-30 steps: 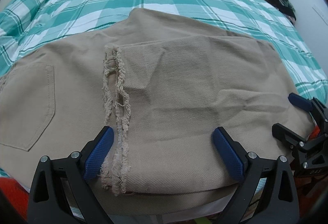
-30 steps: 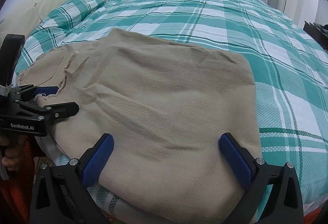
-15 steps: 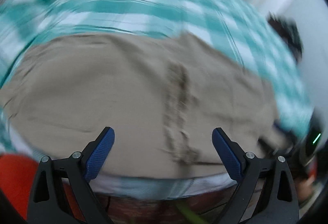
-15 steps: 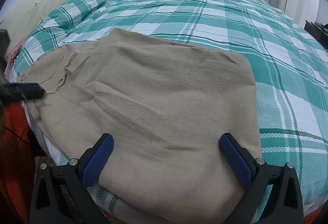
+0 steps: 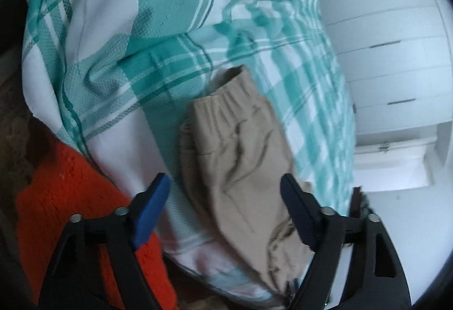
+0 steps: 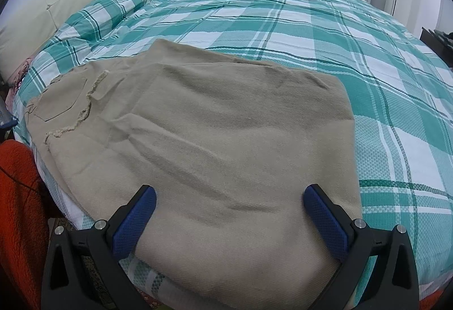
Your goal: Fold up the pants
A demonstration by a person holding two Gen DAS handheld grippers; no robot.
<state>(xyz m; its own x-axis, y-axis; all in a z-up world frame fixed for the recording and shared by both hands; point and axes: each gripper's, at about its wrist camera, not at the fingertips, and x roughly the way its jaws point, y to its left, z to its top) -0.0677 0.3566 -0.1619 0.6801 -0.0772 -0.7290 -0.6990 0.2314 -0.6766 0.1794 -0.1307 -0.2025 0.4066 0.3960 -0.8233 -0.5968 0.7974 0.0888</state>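
Whereas the left gripper faced the frayed hem a second ago, its view is now rolled sideways toward the elastic waistband end of the pants, jaws spread wide, holding nothing. The right gripper is unchanged: jaws fully apart over the near edge of the pants, not pinching them. The pants lie folded on the plaid bedcover, beside an orange blanket.
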